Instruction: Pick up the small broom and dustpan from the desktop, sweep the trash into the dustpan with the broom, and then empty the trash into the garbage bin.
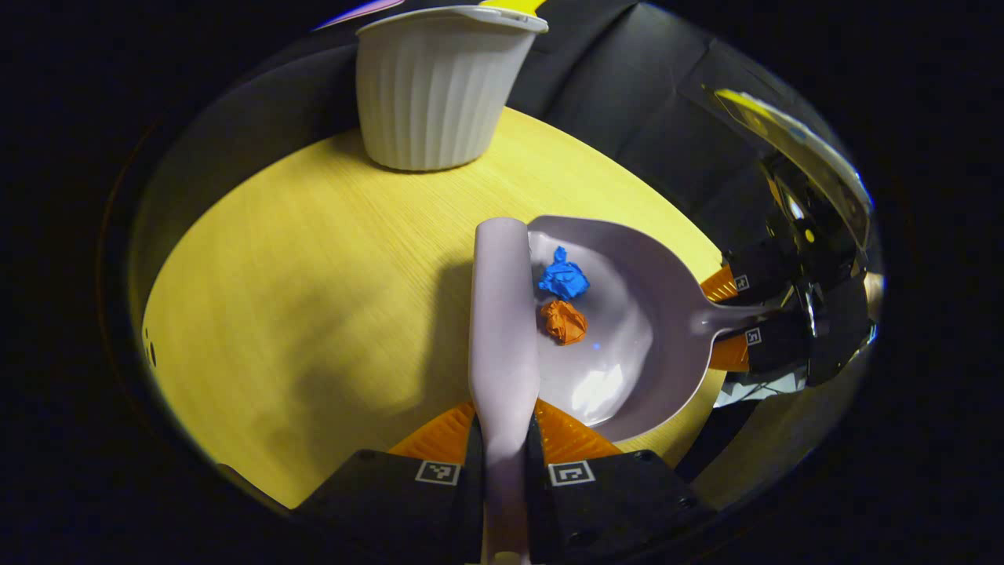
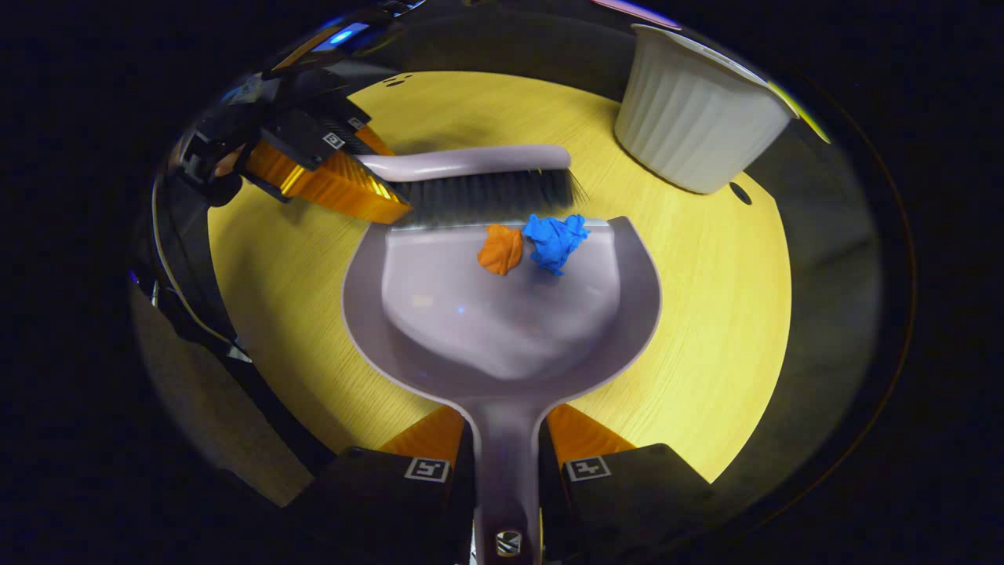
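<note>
Light falls brightly on the table (image 1: pixel 314 259), while the surroundings sink into near black. The broom (image 1: pixel 502 314) throws a soft shadow to its left in the left gripper view. Glare sits on the dustpan (image 2: pixel 502 314). Fisheye bending curves the table's edge; the rims blur.

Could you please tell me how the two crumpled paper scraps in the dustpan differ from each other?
The crumpled blue paper scrap looks a little larger and more ragged than the crumpled orange paper scrap, which is rounder and more compact. In the right gripper view the blue one lies to the right of the orange one. Both rest just inside the front lip of the pale lilac plastic dustpan, touching or nearly so, close to the dark bristles of the small broom.
</note>
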Demonstrator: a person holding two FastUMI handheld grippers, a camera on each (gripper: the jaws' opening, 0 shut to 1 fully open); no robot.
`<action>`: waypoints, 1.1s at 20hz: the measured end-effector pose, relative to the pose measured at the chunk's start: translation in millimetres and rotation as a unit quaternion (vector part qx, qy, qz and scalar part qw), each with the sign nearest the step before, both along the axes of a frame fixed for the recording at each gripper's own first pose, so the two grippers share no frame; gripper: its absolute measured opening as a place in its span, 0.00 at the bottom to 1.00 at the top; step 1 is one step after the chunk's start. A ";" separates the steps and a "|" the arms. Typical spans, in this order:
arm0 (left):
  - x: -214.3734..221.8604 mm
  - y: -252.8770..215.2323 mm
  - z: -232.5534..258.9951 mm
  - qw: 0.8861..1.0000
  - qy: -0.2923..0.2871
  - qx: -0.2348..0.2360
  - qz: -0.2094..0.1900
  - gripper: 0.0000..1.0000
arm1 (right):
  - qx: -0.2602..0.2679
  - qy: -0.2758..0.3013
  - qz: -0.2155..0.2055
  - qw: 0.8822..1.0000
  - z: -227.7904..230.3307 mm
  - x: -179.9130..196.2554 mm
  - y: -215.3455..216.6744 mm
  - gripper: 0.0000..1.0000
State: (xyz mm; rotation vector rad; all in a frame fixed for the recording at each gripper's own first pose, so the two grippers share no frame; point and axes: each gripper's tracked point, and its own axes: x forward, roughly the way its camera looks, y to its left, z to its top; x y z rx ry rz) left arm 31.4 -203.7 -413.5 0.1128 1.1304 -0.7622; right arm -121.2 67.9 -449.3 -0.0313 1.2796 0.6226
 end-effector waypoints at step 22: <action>-136.4 89.8 -102.3 0.975 -0.045 0.053 0.211 0.27 | -0.141 -0.043 -0.241 0.959 133.1 196.1 -142.9 0.39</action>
